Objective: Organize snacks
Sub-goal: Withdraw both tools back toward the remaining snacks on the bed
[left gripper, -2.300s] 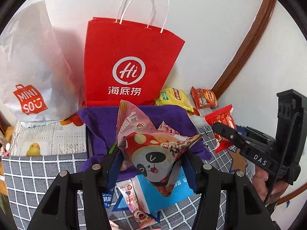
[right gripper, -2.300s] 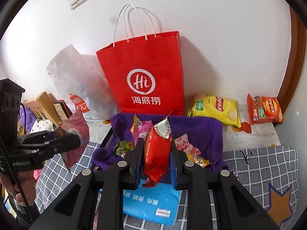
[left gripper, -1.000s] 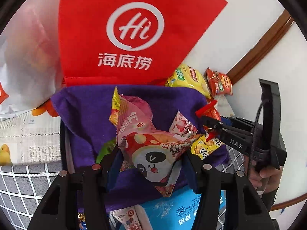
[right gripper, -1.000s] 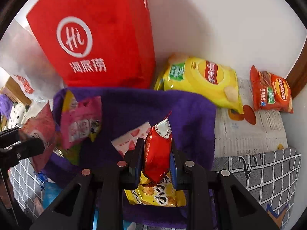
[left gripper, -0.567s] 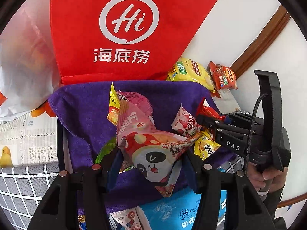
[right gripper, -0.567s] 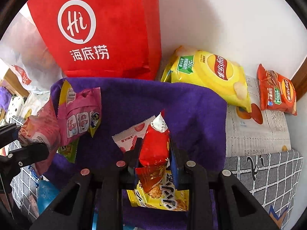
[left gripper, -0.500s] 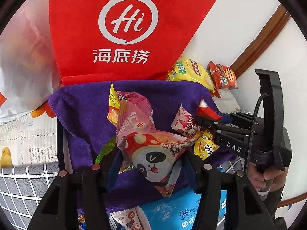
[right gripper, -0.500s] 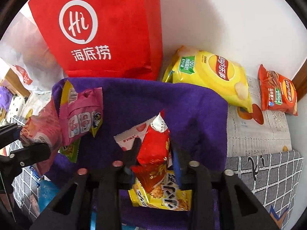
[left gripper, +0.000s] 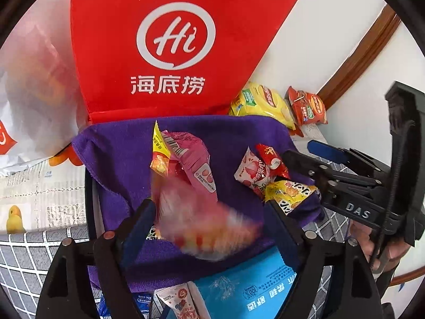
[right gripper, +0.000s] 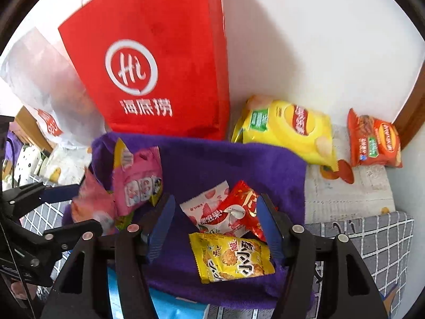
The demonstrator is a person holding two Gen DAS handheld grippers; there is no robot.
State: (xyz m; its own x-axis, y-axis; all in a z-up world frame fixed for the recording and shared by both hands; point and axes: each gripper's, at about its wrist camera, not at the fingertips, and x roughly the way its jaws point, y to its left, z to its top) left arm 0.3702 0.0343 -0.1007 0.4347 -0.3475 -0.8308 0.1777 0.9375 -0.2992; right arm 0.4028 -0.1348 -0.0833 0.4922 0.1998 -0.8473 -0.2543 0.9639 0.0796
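A basket lined with purple cloth (left gripper: 119, 154) (right gripper: 239, 159) holds several snack packs. My left gripper (left gripper: 207, 212) hangs over its near side, jaws opening. The pink panda snack (left gripper: 202, 218) is a blur between the fingers and is dropping free of the pads. From the right wrist view, the left gripper (right gripper: 77, 207) is at the left edge with that pink snack (right gripper: 90, 207) by it. My right gripper (right gripper: 215, 207) is also opening. The red snack pack (right gripper: 239, 210) (left gripper: 271, 156) lies loose on a white strawberry pack (right gripper: 209, 212) between its fingers.
A red paper bag (left gripper: 172, 53) stands against the wall behind the basket, a white plastic bag (left gripper: 32, 93) to its left. Yellow chips (right gripper: 287, 127) and an orange-red pack (right gripper: 374, 141) lie at the back right. A yellow cracker pack (right gripper: 233, 257) sits in the basket.
Both grippers have let go. The panda snack has slipped from the left jaws, and the red pack has toppled from the right jaws onto the cloth. Both jaws stand wider.
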